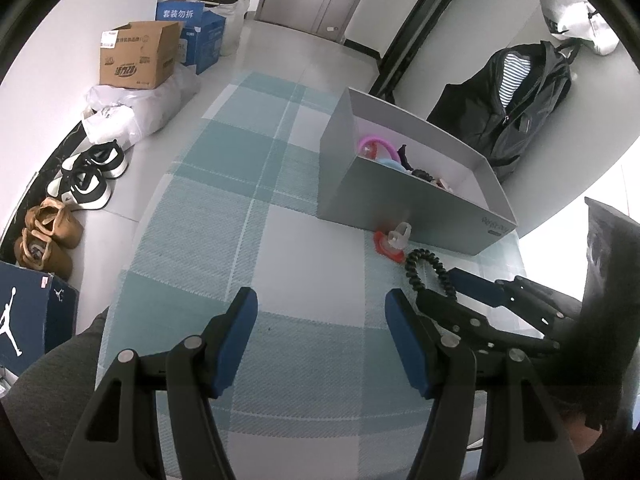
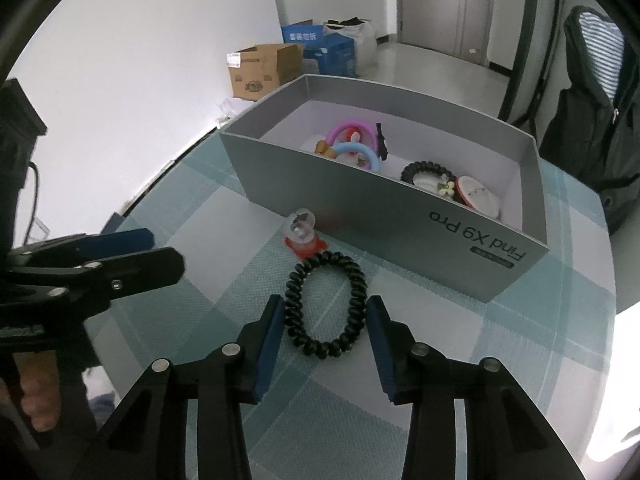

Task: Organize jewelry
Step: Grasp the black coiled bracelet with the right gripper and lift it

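Black coil hair tie (image 2: pixel 325 303) flat on the checked cloth (image 2: pixel 208 240) of the table, just before the grey box (image 2: pixel 384 224), touching the red-based clear ring (image 2: pixel 303 236) at its far end. Right hand-held gripper (image 2: pixel 325 322) straddling the tie; left pad at the coil, right pad with a sliver of gap, so not yet clenched. Left hand-held gripper (image 1: pixel 320 320) released, wide, nothing between, over bare cloth beside the right one. In box: pink (image 2: pixel 347 130) and blue (image 2: pixel 356 151) hoops, second black coil (image 2: pixel 426 172), flower clip (image 2: pixel 446 188). Cartons (image 1: pixel 138 56), shoes (image 1: pixel 86 178) on floor beyond left table edge.
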A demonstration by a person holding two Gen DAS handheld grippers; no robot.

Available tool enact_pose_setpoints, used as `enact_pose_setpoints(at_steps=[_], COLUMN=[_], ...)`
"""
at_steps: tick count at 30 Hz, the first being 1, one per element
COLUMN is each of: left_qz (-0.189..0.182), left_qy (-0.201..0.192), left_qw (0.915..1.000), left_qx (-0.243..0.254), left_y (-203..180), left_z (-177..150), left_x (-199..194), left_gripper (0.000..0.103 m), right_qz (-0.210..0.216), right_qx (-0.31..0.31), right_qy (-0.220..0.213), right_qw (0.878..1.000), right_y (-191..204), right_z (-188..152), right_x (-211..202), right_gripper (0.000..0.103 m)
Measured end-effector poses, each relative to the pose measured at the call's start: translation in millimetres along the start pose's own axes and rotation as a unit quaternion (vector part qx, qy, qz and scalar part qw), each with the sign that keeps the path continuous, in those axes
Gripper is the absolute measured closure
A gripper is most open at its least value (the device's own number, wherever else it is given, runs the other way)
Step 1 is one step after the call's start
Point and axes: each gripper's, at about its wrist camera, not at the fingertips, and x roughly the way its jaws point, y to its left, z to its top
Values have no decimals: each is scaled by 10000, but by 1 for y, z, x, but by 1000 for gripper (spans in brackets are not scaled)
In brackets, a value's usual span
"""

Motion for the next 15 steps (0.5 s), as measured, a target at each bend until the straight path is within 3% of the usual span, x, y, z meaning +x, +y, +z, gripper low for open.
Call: enact_pose_setpoints(at_steps=[15], left_qz=[-92], left_qy=[204], left_qw=[9995], left_qx=[211], left_y=[-23], left_z=[6], left_x=[19], left_gripper=[41], right_qz=[413], right_qx=[478], right_qy=[-89], right_qw=[9980], right_y=[-39], right_z=[-23], right_x=[-30], right_gripper=[63])
